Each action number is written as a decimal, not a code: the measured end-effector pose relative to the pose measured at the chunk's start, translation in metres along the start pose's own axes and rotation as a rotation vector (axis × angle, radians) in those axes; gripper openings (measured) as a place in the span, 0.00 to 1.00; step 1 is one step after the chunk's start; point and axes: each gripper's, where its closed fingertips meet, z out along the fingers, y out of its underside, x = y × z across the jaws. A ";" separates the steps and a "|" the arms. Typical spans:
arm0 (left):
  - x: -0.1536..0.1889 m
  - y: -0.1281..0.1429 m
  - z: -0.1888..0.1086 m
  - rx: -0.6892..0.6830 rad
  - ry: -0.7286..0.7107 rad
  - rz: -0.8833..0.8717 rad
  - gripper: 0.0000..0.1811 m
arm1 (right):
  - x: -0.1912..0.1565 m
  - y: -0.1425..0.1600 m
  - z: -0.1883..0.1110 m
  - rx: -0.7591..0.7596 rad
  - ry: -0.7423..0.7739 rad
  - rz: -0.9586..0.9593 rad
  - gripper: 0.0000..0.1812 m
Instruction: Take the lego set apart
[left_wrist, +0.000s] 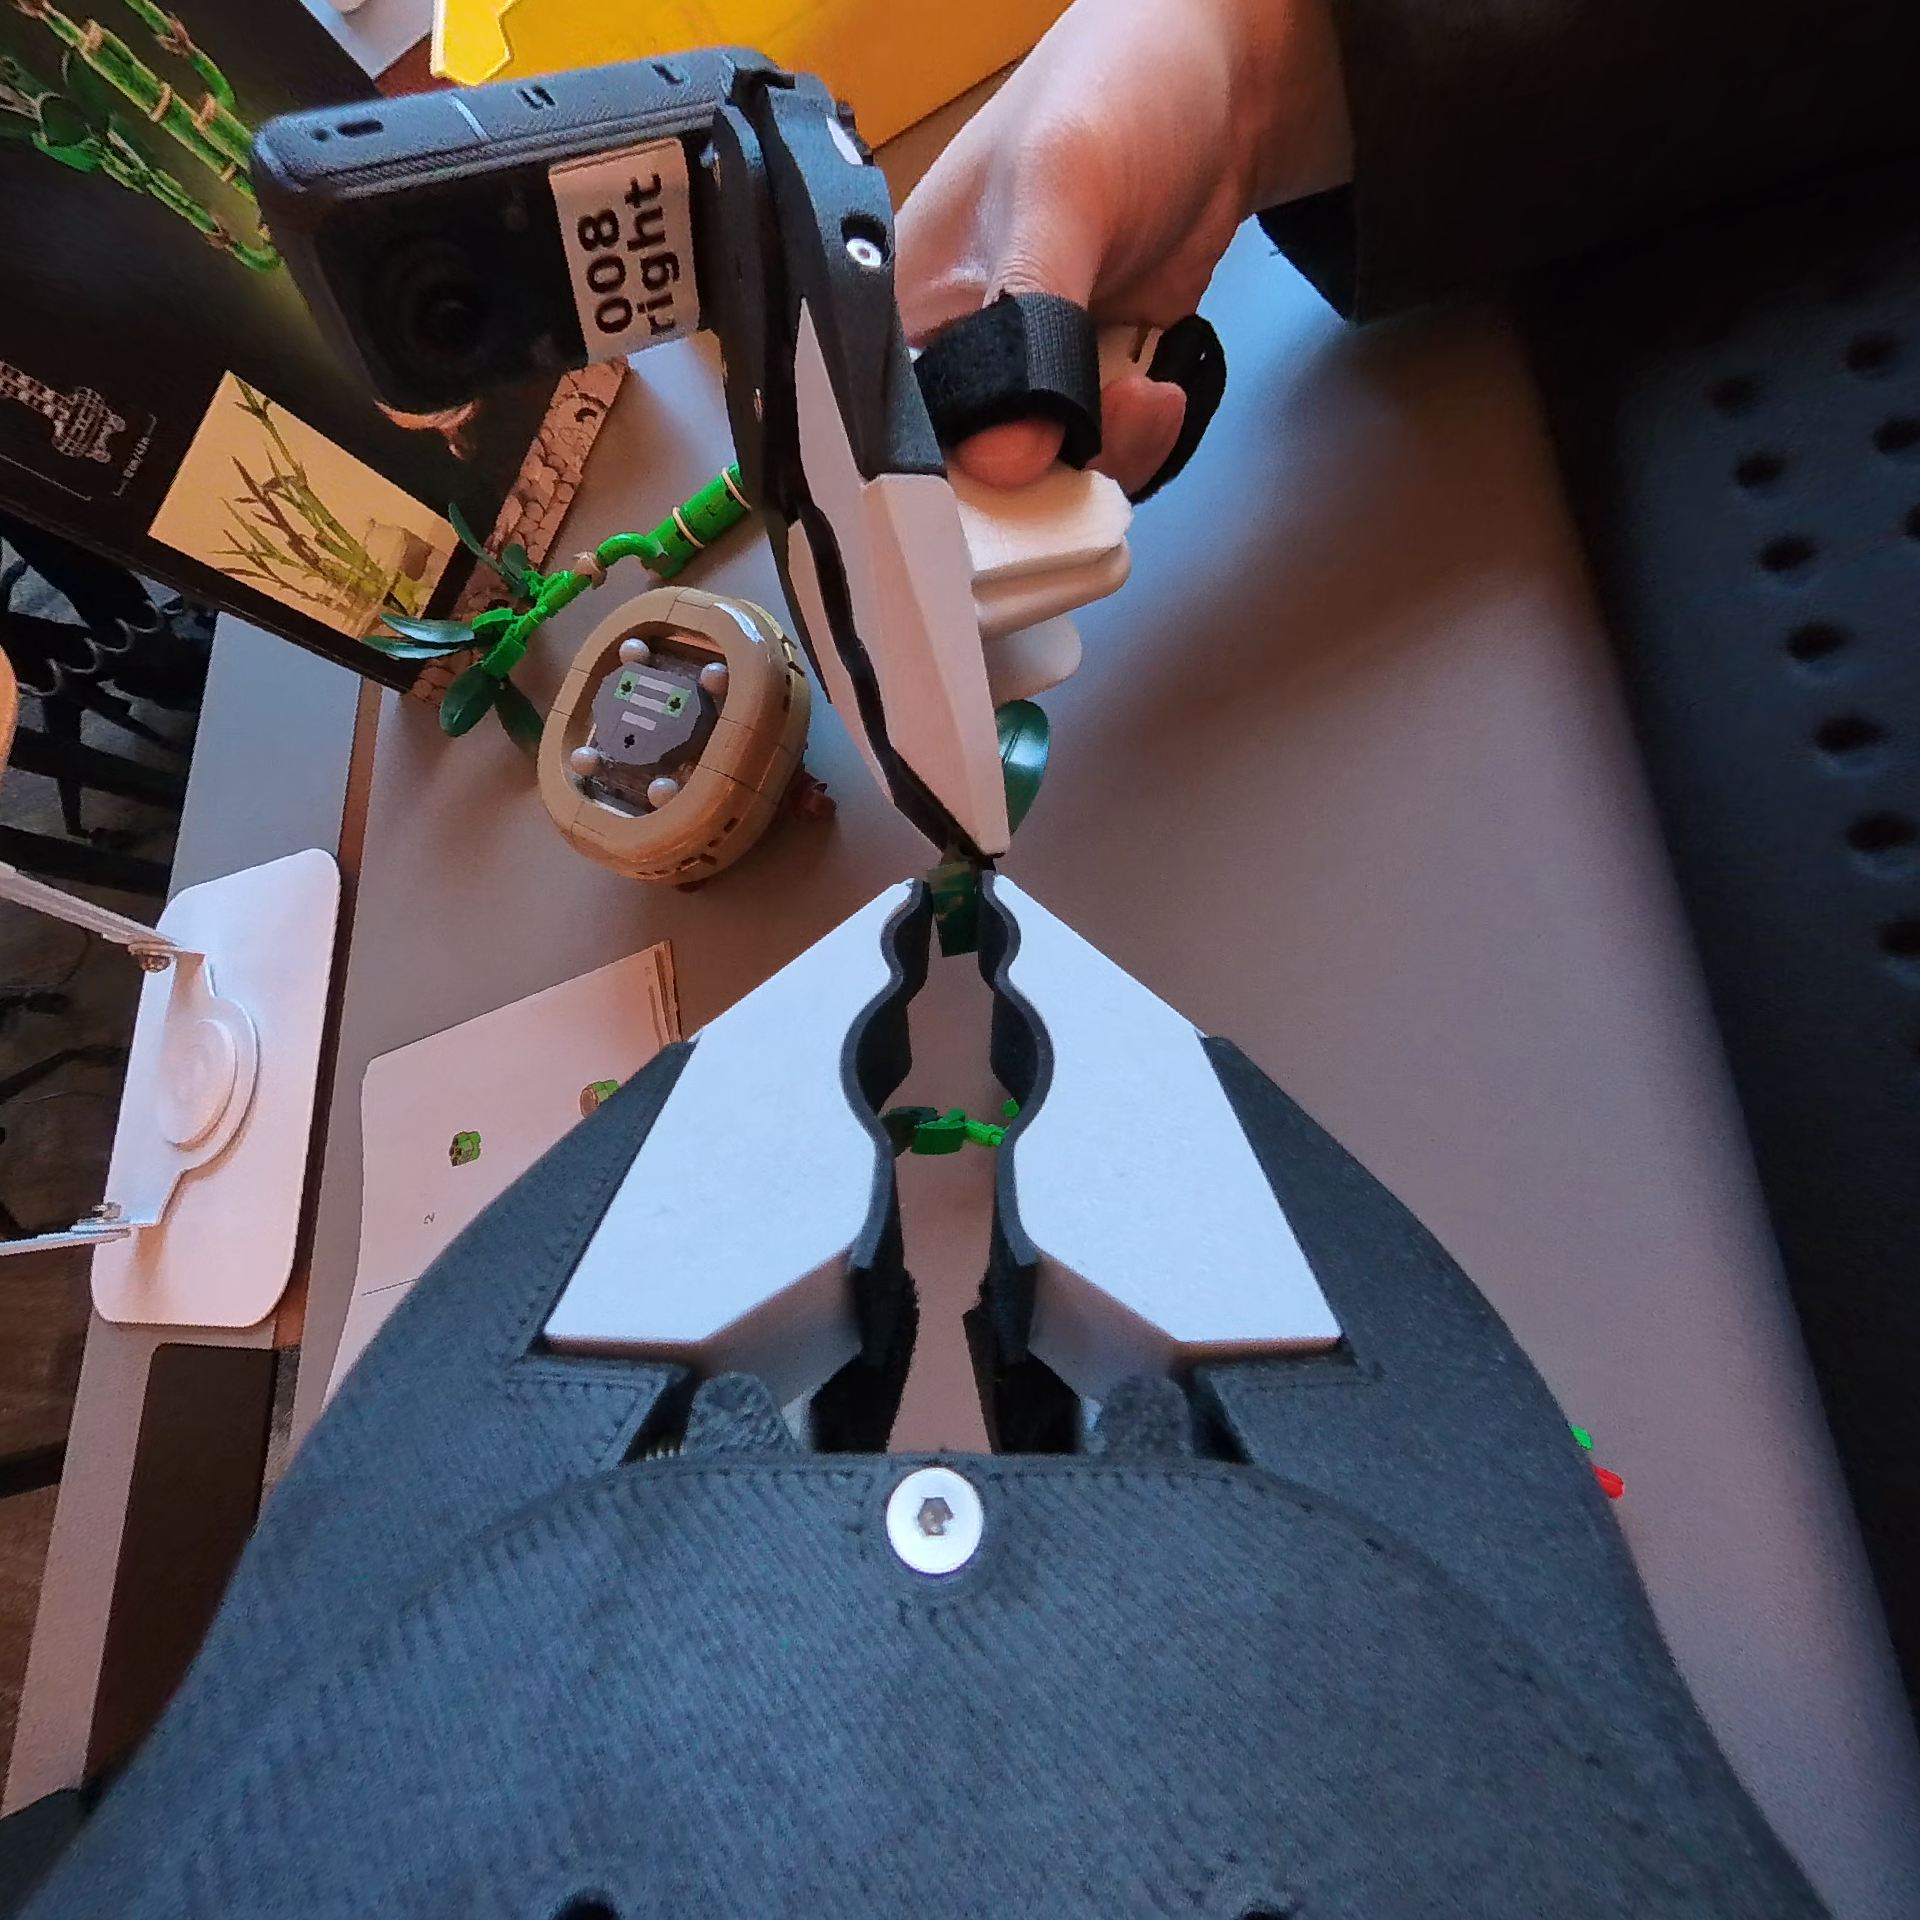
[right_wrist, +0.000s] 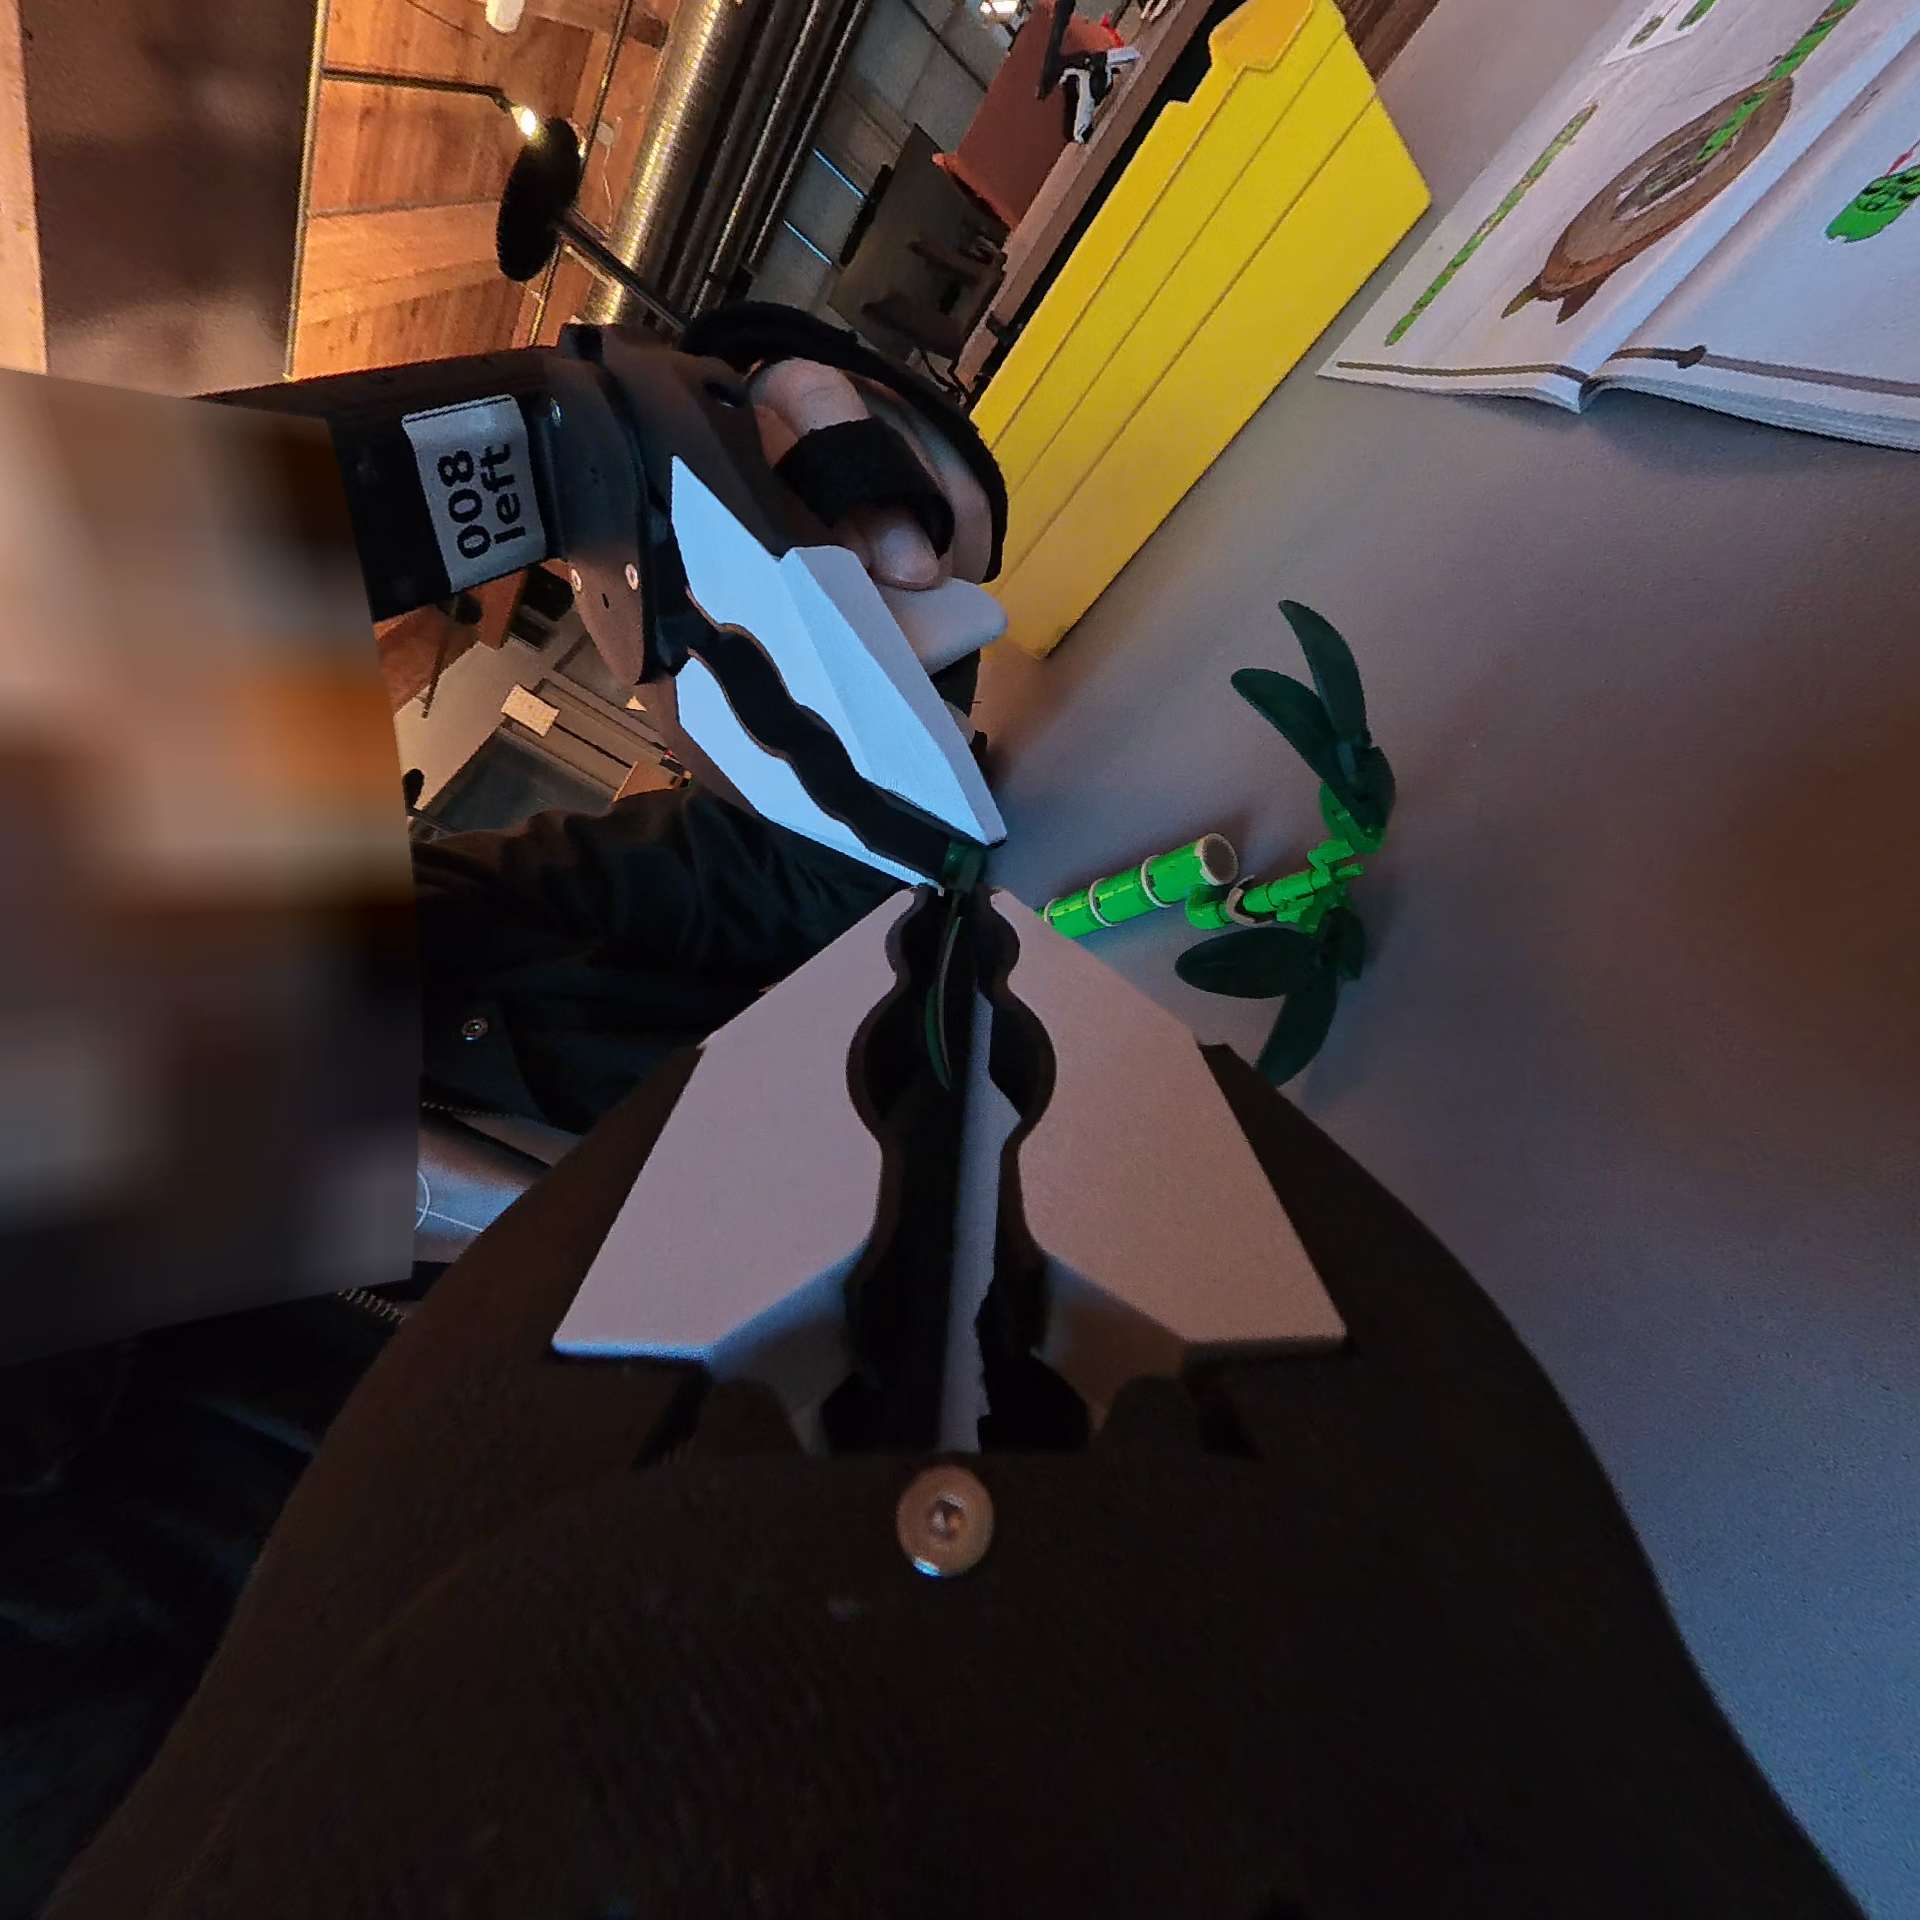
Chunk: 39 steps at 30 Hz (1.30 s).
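In the left wrist view my left gripper is shut on a small dark green lego stem piece. My right gripper comes down from above, tip to tip with it, shut on a dark green leaf. In the right wrist view my right gripper grips the leaf edge-on between its fingers, and the left gripper meets it from the upper left. A tan lego pot lies bottom up on the grey table. A green bamboo stalk with leaves lies beside it.
A small bright green piece lies on the table under my left fingers. An open instruction booklet, a yellow bin, the black set box, a loose instruction page and a white stand base surround the work area. Left and right tips are no more than a few centimetres apart. Both grippers' tips are roughly 15 cm from the tan lego pot.
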 end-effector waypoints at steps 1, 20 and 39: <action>0.000 0.000 0.000 0.004 0.002 -0.001 0.04 | -0.001 0.000 0.000 0.001 -0.006 0.003 0.02; 0.000 0.005 0.005 -0.020 -0.035 0.027 0.04 | 0.013 0.004 -0.001 -0.027 0.109 0.037 0.01; -0.020 -0.006 0.004 -0.003 -0.225 0.128 0.03 | 0.011 -0.016 -0.014 0.112 0.133 0.147 0.01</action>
